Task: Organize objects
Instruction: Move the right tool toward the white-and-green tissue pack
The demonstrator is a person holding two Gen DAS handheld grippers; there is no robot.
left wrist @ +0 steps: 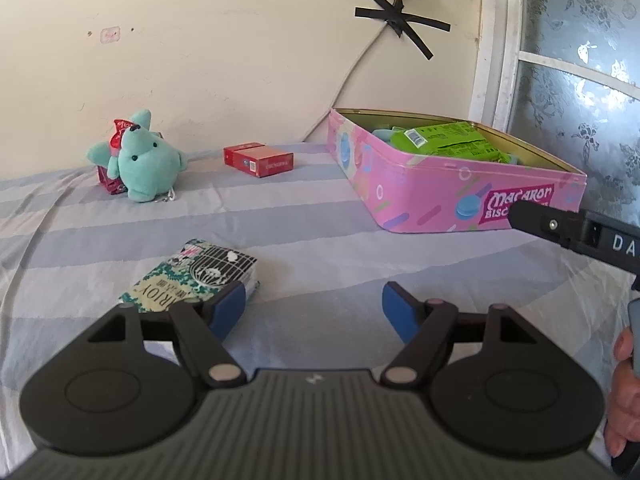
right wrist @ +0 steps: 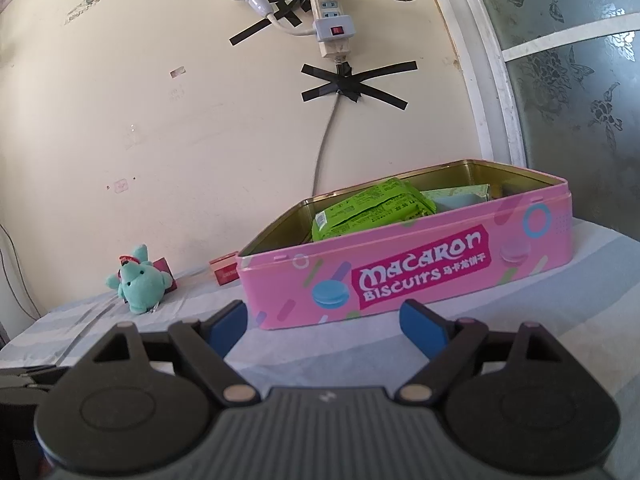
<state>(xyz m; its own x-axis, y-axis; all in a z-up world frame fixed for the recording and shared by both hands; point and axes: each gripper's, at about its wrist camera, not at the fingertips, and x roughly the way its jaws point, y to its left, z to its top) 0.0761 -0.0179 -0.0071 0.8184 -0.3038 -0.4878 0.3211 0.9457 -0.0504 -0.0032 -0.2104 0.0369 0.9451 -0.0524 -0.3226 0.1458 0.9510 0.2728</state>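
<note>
An open pink biscuit tin [left wrist: 448, 184] [right wrist: 420, 268] stands on the striped sheet at the right, with green packets [left wrist: 444, 140] [right wrist: 368, 208] inside. My left gripper [left wrist: 314, 308] is open over bare sheet, and a patterned tissue pack [left wrist: 192, 276] lies just beside its left finger. Farther back sit a teal plush toy [left wrist: 144, 160] [right wrist: 140, 280] on a dark red packet and a red box [left wrist: 258, 159] [right wrist: 224, 270]. My right gripper [right wrist: 324, 320] is open just in front of the tin's long side, nothing between its fingers. Its finger [left wrist: 560, 228] shows at the right edge of the left wrist view.
A cream wall [left wrist: 220, 60] closes off the back, with a taped cable and a power strip [right wrist: 332, 20]. A patterned glass door [left wrist: 580, 80] stands at the right. A person's hand [left wrist: 624, 380] shows at the right edge. The striped sheet [left wrist: 300, 208] covers the surface.
</note>
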